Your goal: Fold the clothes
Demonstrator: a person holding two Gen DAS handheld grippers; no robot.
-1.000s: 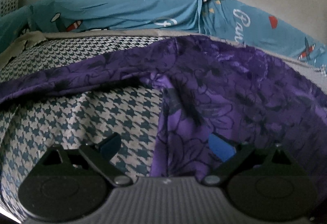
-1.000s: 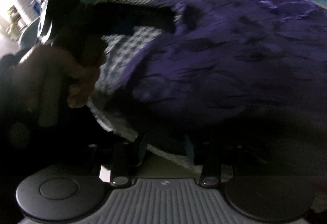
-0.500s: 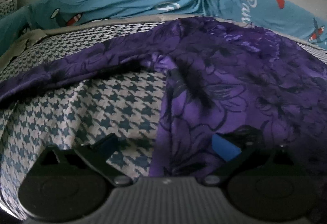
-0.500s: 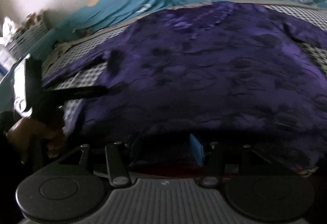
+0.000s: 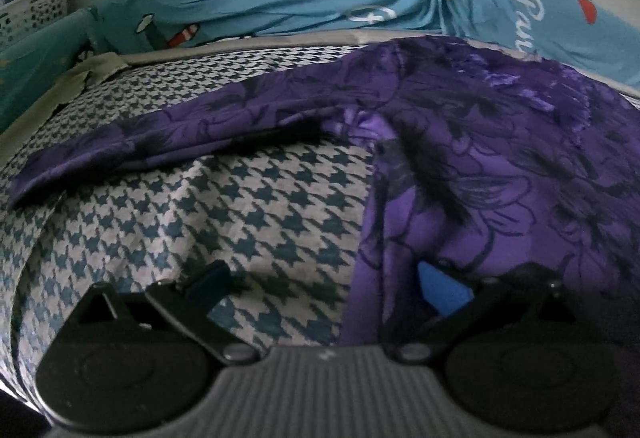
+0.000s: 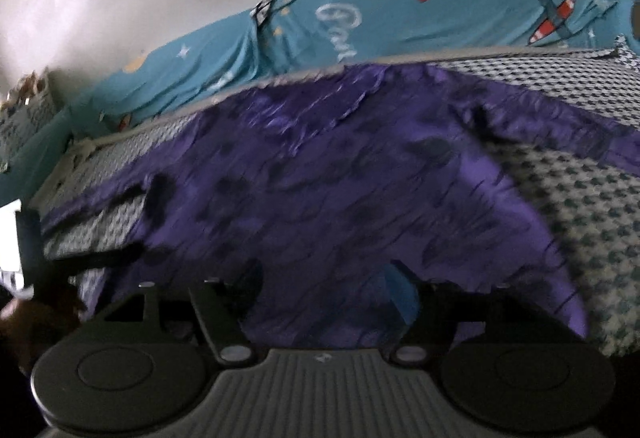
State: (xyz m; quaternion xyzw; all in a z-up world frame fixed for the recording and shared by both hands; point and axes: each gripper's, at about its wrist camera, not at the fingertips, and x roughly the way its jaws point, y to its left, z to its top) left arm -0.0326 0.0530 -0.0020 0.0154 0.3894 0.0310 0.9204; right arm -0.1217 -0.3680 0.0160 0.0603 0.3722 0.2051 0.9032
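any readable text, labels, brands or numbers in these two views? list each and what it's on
"Pau": white cursive on the blue printed sheet along the wall, cut off at the purple garment in the left wrist view.
The same cursive word in the right wrist view: blurred, letters not certain.
Houndstooth bedspread: pattern only, no text.
White basket: no label visible.
Purple garment: floral print, no tag or brand visible.
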